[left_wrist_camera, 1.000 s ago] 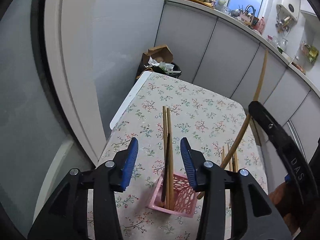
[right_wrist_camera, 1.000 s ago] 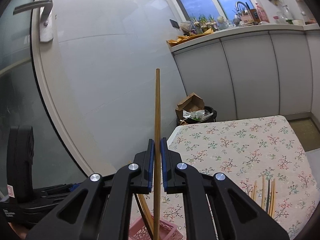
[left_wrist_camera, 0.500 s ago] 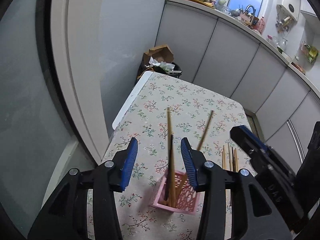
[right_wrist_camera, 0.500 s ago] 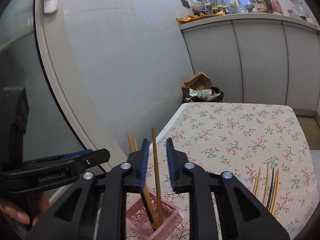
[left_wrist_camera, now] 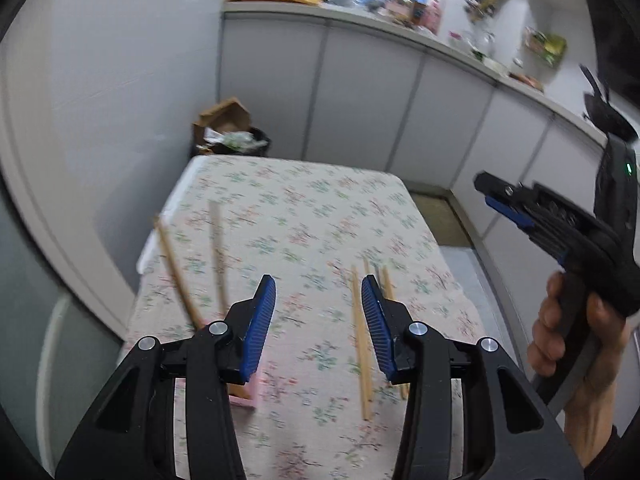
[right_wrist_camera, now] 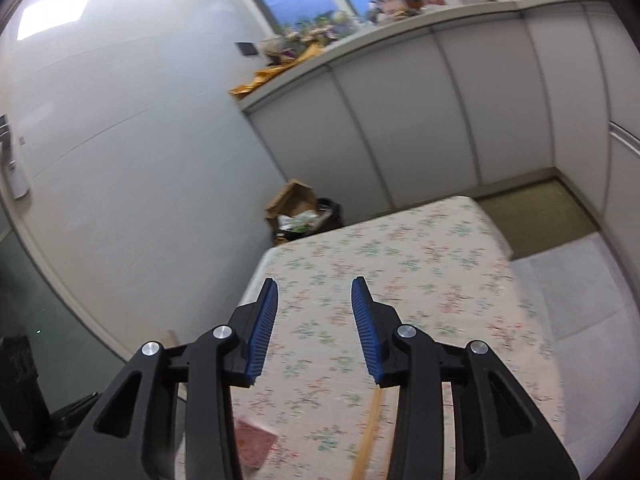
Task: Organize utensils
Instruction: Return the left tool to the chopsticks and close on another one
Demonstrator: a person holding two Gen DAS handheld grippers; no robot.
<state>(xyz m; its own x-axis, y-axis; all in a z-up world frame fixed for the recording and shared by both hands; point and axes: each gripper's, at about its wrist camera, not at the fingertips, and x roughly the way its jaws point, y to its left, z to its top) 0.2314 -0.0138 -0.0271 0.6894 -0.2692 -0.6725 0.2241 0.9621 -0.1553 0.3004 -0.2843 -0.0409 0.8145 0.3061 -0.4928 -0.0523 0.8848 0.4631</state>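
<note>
A pink lattice holder (left_wrist_camera: 245, 394) stands on the floral table (left_wrist_camera: 304, 216), mostly hidden behind my left finger; wooden chopsticks (left_wrist_camera: 176, 268) lean out of it to the upper left. It also shows in the right wrist view (right_wrist_camera: 253, 446). Several loose chopsticks (left_wrist_camera: 360, 332) lie flat on the table right of centre; one shows in the right wrist view (right_wrist_camera: 370, 436). My left gripper (left_wrist_camera: 318, 298) is open and empty above the table between holder and loose chopsticks. My right gripper (right_wrist_camera: 314, 300) is open and empty; it also shows in the left wrist view (left_wrist_camera: 504, 204), raised at the right.
A black bin with rubbish (left_wrist_camera: 236, 140) and a cardboard box (left_wrist_camera: 224, 114) stand past the table's far end. Grey cabinets (left_wrist_camera: 360, 92) with a cluttered counter run along the back and right. A white wall (left_wrist_camera: 100, 100) flanks the table's left edge.
My right gripper has let go of the chopstick, which now stands in the pink holder, and has opened and lifted away right. My left gripper has swung right toward the loose chopsticks.
</note>
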